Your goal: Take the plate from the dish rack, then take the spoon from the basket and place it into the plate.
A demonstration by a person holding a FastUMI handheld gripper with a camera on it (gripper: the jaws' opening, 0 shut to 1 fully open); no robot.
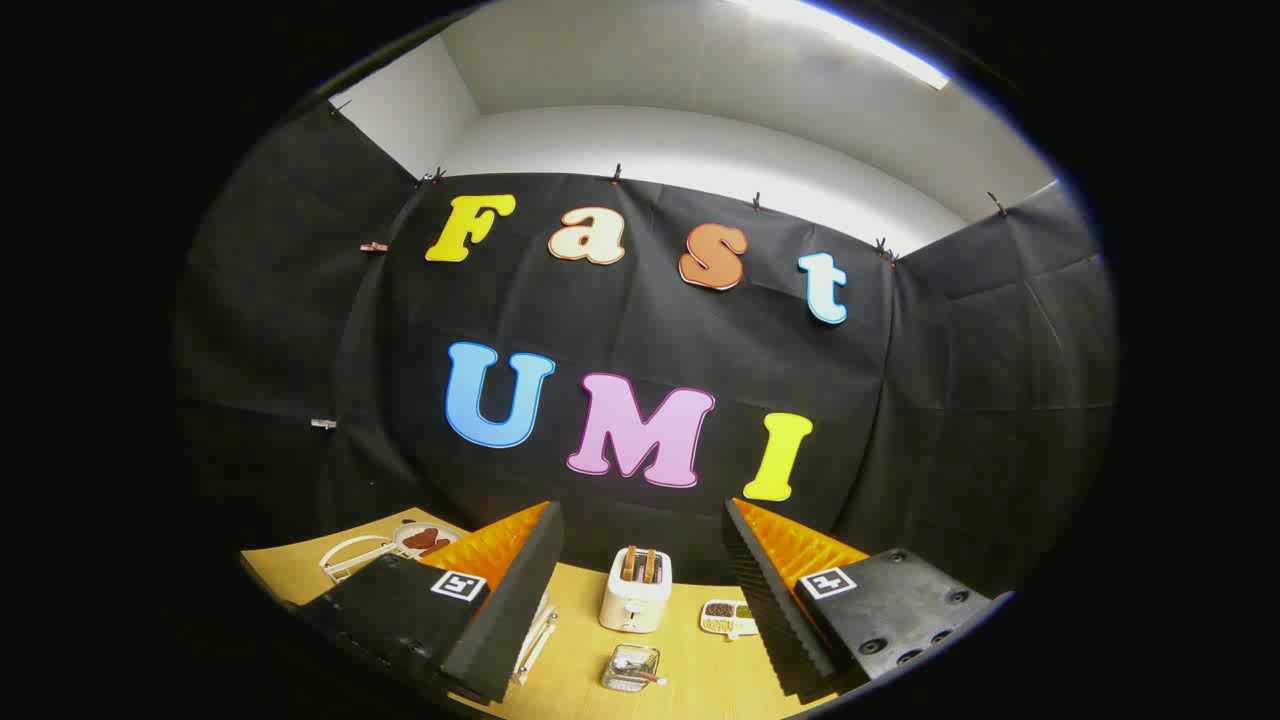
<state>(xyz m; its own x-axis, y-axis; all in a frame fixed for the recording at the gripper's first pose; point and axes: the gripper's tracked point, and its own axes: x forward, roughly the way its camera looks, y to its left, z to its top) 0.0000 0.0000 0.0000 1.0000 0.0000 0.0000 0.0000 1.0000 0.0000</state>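
Observation:
My gripper (pixel 640 512) is open with nothing between its fingers, held above the wooden table (pixel 690 680) and looking at the booth wall. Beyond the left finger, at the table's far left, a white wire dish rack (pixel 352 556) holds a white plate (pixel 425 539) with a brown pattern. A small see-through basket (pixel 630 668) sits on the table below and between the fingers. A spoon (pixel 645 675) with a reddish handle lies in it. The left finger hides part of the table between the rack and the basket.
A white toaster (pixel 636 590) with two slices in it stands just beyond the basket. To its right lies a small white divided dish (pixel 727 617) with foods. A white wire object (pixel 538 632) peeks out beside the left finger.

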